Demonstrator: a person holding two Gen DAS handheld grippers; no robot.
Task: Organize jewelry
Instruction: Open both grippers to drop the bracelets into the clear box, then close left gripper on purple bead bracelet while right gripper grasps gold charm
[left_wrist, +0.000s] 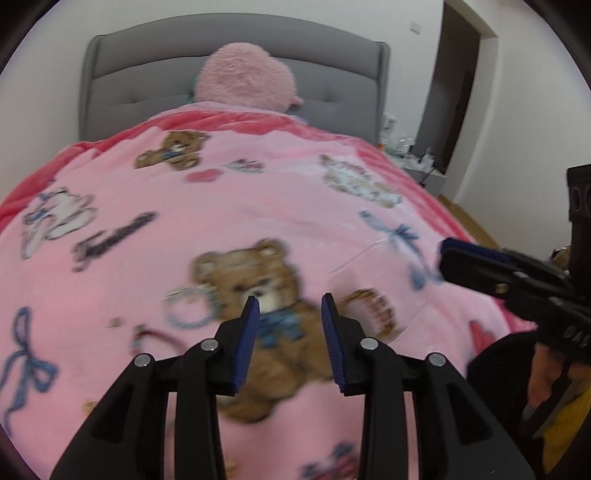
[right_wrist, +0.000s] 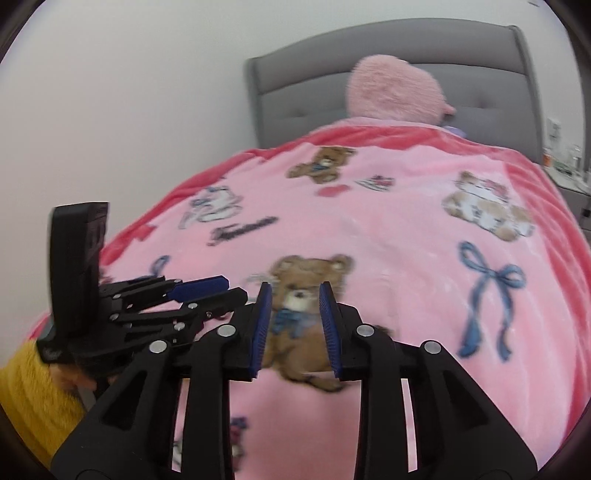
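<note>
Several pieces of jewelry lie on the pink teddy-bear blanket (left_wrist: 303, 206): a pale beaded bracelet (left_wrist: 188, 304), a dark red beaded strand (left_wrist: 147, 334) and a brown beaded bracelet (left_wrist: 373, 308). All are blurred. My left gripper (left_wrist: 290, 301) is open and empty, just above the blanket between them. My right gripper (right_wrist: 295, 290) is open and empty over the printed bear. The right gripper also shows at the right in the left wrist view (left_wrist: 480, 266). The left gripper shows at the left in the right wrist view (right_wrist: 207, 291).
A pink plush pillow (left_wrist: 245, 75) leans on the grey headboard (left_wrist: 110, 81). A cluttered bedside table (left_wrist: 417, 158) stands at the right by a dark doorway (left_wrist: 458, 88). The blanket (right_wrist: 406, 229) covers the whole bed.
</note>
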